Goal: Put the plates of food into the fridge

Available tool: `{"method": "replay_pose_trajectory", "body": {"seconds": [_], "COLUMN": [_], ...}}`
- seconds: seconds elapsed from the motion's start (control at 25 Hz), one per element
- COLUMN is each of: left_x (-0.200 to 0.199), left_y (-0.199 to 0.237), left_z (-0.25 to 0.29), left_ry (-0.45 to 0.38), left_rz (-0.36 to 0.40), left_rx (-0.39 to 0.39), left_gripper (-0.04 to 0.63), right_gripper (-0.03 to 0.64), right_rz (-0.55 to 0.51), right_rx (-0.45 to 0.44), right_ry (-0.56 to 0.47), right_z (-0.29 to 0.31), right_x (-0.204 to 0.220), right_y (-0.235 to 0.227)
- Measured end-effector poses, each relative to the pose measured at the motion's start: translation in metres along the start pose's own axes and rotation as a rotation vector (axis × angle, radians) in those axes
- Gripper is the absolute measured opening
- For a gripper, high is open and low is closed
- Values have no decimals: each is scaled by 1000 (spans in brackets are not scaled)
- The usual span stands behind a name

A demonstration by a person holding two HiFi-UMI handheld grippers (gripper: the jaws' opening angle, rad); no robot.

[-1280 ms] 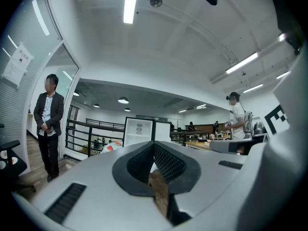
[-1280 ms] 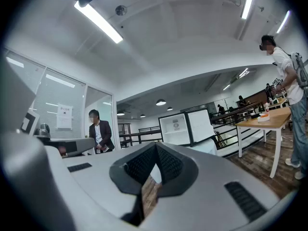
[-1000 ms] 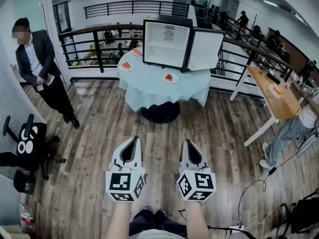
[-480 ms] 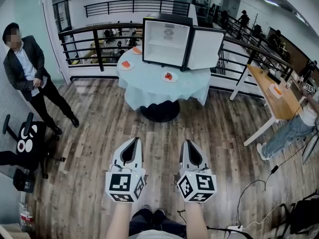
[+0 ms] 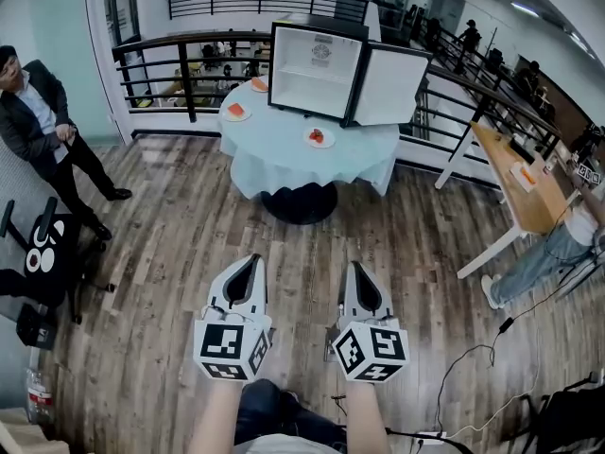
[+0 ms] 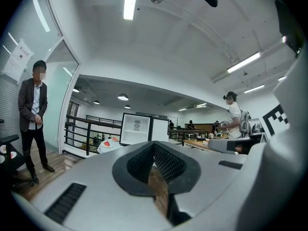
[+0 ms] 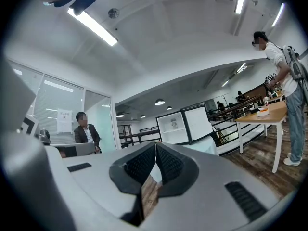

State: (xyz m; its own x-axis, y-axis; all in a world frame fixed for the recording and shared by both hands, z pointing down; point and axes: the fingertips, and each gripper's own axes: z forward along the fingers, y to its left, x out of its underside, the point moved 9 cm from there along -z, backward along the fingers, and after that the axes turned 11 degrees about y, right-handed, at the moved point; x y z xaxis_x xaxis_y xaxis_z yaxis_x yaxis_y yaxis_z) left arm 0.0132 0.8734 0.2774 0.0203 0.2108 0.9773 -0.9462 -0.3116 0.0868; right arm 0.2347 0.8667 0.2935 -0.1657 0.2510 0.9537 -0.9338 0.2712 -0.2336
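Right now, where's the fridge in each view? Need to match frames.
Head view: fridge at top centre on the round table, door open to the right.
Left gripper view: fridge left of centre, mid-height.
Right gripper view: fridge right of centre, mid-height.
Shared landmark: person in the dark jacket, left of the fridge in every view.
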Motion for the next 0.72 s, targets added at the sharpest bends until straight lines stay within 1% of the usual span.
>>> {"method": "replay_pose_trajectory", "body": {"seconds": [0.2,0.4,0.6,0.72], "left_x": [-2,-8,-14,-22], "left_y": [0,9,25,38], "left_z": [11,34,75,102], "left_ry": [13,6,5,4], "left_rz": [2,-7,2,-3], "left_rx": [1,2,3,14], "left_gripper": [5,5,5,6], "right_gripper": [14,14,14,14], "right_rz": [15,20,13,14], "right_rx": [-11,-12,-12,5], "right_ry": [7,-1,11,2], "right_z": [11,33,71,97], "right_x": [-2,-8,-13,-21], "right_y": [-5,-11,-20,-25]}}
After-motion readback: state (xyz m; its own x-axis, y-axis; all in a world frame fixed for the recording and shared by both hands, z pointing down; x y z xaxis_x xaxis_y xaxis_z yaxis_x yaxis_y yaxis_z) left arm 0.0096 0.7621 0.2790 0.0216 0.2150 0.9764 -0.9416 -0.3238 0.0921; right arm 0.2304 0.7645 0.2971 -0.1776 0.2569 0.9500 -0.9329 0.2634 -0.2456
